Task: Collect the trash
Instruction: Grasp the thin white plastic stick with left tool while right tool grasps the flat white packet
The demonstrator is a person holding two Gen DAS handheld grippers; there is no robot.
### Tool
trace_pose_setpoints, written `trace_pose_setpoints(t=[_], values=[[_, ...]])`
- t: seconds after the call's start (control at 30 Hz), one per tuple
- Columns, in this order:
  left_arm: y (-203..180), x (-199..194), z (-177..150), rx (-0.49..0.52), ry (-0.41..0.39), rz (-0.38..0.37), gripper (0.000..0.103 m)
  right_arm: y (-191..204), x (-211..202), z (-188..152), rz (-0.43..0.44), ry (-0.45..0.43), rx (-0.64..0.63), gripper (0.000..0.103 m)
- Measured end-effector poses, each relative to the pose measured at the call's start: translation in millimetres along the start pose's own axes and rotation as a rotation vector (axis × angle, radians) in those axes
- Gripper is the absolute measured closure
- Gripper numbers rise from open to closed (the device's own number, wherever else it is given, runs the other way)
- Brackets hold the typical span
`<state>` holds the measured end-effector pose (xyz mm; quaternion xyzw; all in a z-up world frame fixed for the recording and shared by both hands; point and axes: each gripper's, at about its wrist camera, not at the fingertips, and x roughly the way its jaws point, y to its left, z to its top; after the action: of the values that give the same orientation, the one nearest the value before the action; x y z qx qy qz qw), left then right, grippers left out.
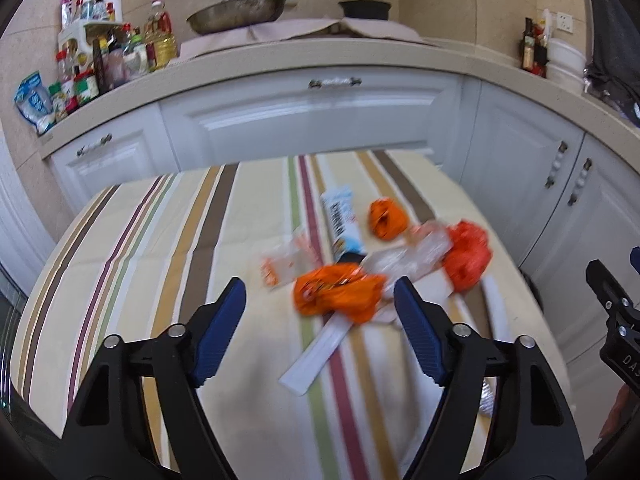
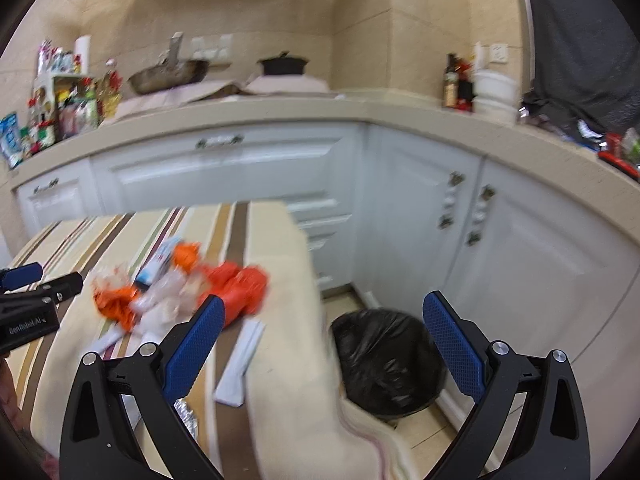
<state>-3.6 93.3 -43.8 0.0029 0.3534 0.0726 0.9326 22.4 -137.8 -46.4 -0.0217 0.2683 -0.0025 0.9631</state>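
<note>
The approach step is judged to be in hand: the left tool (image 1: 320,296) is held open and empty over the orange wrapper (image 1: 338,294) at centre frame, amid litter on the striped bench (image 1: 160,232). The right tool (image 2: 322,312) is open too. Closing on the wrapper is called for next. The bin (image 2: 386,360) stands lower right, just past the bench edge, with clear floor around.

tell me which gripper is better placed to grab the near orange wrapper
Left. The left gripper is open with the orange wrapper just ahead between its fingers. The right gripper faces the table edge and the trash bin.
</note>
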Motion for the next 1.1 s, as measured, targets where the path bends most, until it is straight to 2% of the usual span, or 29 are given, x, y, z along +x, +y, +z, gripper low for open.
trace_pose_setpoints(t=[0.13, 0.17, 0.2, 0.27, 0.3, 0.43, 0.63, 0.87, 1.03, 1.1], values=[[13.6, 3.4, -16.6, -0.019, 0.031, 0.000, 0.031, 15.8, 14.9, -16.8, 0.065, 0.070, -0.002, 0.010], [16.8, 5.1, -20.7, -0.028, 0.042, -0.001, 0.031, 18.8, 17.4, -19.7, 0.074, 0.081, -0.006, 0.015], [18.9, 7.1, -23.5, -0.035, 0.049, -0.005, 0.031, 21.6, 19.6, -22.2, 0.082, 0.092, -0.012, 0.028], [23.0, 10.5, -29.6, -0.038, 0.059, 0.001, 0.031, 27.8, 27.9, -27.9, 0.098, 0.128, -0.028, 0.044], [24.4, 12.0, -31.8, -0.036, 0.061, 0.003, 0.031, 30.1, 31.3, -29.4, 0.106, 0.144, -0.030, 0.045], [31.8, 21.4, -42.1, -0.018, 0.064, 0.021, 0.031, 40.5, 40.3, -39.8, 0.122, 0.178, -0.050, 0.046], [39.1, 37.0, -51.8, -0.017, 0.088, -0.022, 0.031, 47.7, 49.0, -49.4, 0.129, 0.223, -0.075, 0.052], [27.3, 52.7, -58.3, 0.028, 0.115, -0.072, 0.051, 45.3, 53.6, -53.9, 0.144, 0.250, -0.072, 0.059], [19.5, 56.8, -62.4, 0.071, 0.129, -0.071, 0.059, 44.3, 54.4, -55.9, 0.153, 0.252, -0.073, 0.060], [16.0, 55.7, -63.1, 0.094, 0.123, -0.082, 0.068, 44.0, 54.3, -56.3, 0.161, 0.250, -0.070, 0.065]])
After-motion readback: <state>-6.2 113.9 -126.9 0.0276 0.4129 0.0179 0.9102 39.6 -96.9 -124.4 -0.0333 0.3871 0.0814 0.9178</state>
